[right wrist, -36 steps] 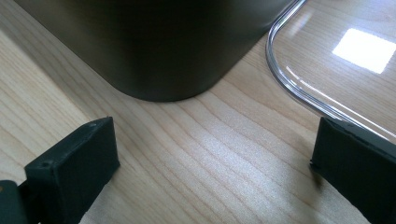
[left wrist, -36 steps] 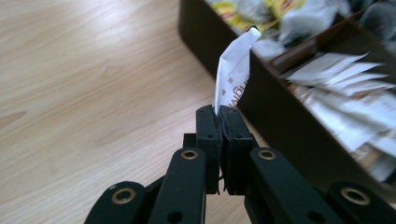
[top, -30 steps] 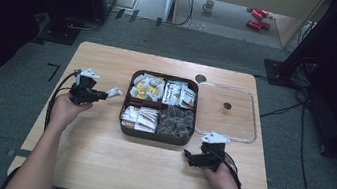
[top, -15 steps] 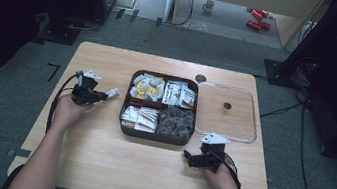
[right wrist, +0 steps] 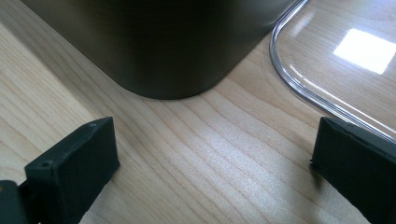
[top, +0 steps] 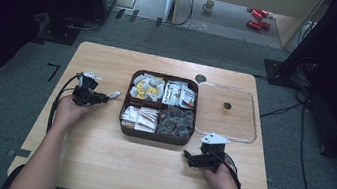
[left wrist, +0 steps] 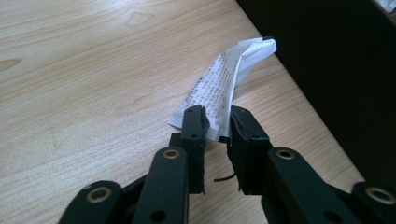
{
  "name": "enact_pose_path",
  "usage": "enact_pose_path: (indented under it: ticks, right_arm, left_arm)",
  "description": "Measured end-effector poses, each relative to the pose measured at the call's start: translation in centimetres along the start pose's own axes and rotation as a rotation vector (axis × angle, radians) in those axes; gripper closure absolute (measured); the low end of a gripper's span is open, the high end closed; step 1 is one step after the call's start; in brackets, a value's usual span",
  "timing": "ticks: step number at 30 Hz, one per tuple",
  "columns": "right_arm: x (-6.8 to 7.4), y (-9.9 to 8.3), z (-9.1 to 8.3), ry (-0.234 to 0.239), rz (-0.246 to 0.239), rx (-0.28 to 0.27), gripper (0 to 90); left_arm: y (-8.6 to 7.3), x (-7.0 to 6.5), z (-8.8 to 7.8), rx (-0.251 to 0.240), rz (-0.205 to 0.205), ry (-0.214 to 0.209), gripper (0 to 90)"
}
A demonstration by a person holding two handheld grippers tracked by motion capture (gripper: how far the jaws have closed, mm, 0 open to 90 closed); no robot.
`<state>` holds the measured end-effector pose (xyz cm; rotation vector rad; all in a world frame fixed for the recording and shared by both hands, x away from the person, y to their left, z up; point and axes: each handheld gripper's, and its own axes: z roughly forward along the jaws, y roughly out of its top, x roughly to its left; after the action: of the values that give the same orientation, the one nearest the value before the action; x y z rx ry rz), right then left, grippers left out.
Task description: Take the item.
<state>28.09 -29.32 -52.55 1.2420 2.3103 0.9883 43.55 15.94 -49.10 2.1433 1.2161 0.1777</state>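
A small white printed packet point(left wrist: 224, 79) lies between the jaws of my left gripper point(left wrist: 217, 119), its far end against the dark wall of the box point(left wrist: 336, 70). The jaws have just been opening and now stand slightly apart around the packet's near end, without pinching it. In the high view the left gripper point(top: 104, 97) and the packet point(top: 115, 95) sit just left of the brown four-compartment box point(top: 155, 136). My right gripper point(top: 188, 156) rests at the box's front right corner, wide open point(right wrist: 210, 149) with bare wood between its jaws.
The box holds several packets in its compartments. Its clear lid point(top: 252, 132) lies flat on the table to the right, and its rim point(right wrist: 299, 88) runs close to my right gripper. The box's rounded corner point(right wrist: 163, 46) is right ahead of it.
The left hand has sunk slightly with the packet beside the box. The right hand has not moved.
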Motion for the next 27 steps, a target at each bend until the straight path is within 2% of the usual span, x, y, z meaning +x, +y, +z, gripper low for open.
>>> enact_pose_path:
  ticks: [4,11,16,20,27]
  right_arm:
    - [0.0,0.0,0.0,0.0,0.0,0.0,0.1]
    - [0.0,0.0,0.0,0.002,-0.001,0.001,0.1]
    - [0.0,0.0,0.0,0.003,-0.003,0.001,0.1]
    - [0.0,0.0,0.0,0.003,-0.002,0.001,0.1]
    - [0.0,0.0,0.0,0.004,-0.003,0.001,0.1]
  left_arm:
    - [0.0,0.0,-0.1,-0.003,-0.007,-0.006,67.3]
    - [-0.3,-0.1,-0.9,-0.036,0.006,-0.005,61.0]
    - [-0.3,-0.2,-1.4,-0.046,0.004,-0.017,59.0]
    - [-0.7,-0.3,-1.9,-0.073,0.021,-0.007,57.9]
    - [-1.5,0.2,-2.7,-0.095,0.01,0.01,55.4]
